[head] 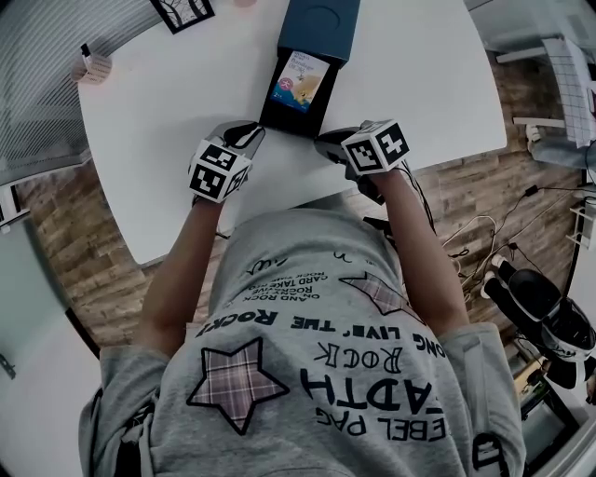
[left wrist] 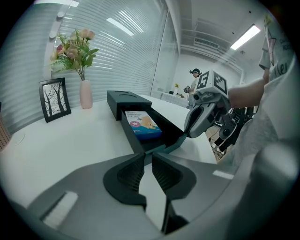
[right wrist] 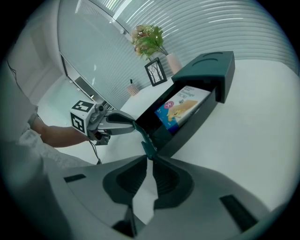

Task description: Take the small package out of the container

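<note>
1. The container (head: 317, 23) is a dark teal box lying on the white table (head: 158, 112), its length running away from the person. Its near part is open at the top.
2. The small package (head: 300, 82), blue with a bright printed picture, lies flat inside the open part, face up.
3. The left gripper (head: 250, 135) sits at the near left corner of the container. In its own view, the left gripper (left wrist: 147, 157) has its jaws drawn almost together, with only a thin gap, and the tips nip one end of the teal flap (left wrist: 168, 145) that hangs from the container's near end.
4. The right gripper (head: 331, 142) sits at the near right corner. In its own view, the right gripper (right wrist: 150, 159) has its jaws nearly pressed together on the other end of the flap (right wrist: 146, 140).
5. Each gripper appears in the other's view. The right gripper (left wrist: 187, 133) meets the flap's far end in the left gripper view, and the left gripper (right wrist: 132, 125) does the same in the right gripper view.
6. The small package (left wrist: 143, 124) lies just beyond the tips of both grippers, deeper in the container (left wrist: 129, 101) and between its side walls. Neither gripper touches it.
7. In the right gripper view the small package (right wrist: 183, 108) rests just ahead of the closed teal end of the container (right wrist: 211, 65).
</note>
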Tool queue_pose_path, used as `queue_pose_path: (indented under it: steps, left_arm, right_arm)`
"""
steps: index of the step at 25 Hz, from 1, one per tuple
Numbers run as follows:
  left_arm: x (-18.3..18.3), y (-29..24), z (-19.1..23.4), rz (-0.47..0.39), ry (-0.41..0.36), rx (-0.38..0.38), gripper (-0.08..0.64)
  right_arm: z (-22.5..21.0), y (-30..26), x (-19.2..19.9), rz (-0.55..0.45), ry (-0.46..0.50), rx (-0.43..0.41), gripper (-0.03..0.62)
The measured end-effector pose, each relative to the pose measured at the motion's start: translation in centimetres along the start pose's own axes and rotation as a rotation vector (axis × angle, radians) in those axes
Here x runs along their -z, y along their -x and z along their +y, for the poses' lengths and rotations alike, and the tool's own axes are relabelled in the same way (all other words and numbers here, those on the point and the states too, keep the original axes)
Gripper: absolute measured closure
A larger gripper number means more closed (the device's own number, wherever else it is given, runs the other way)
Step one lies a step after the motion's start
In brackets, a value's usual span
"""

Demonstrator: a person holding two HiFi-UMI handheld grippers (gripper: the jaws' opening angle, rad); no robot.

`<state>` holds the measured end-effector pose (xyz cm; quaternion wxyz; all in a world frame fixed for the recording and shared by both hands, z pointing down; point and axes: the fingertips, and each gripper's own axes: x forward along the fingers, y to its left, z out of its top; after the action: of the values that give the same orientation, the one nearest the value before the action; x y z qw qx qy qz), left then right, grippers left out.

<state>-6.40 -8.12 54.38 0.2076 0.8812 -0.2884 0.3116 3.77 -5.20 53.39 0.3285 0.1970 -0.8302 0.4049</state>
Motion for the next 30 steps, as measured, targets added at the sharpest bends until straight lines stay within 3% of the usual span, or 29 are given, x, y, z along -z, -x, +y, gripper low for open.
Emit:
queue_pose_path:
  steps: [30]
  left_arm:
    - [2.4,1.9,-2.1,0.031,0.004,0.022,0.5]
  right_arm:
    - [2.7,-0.7,2.9,0.161,0.065,-0.116,0.548]
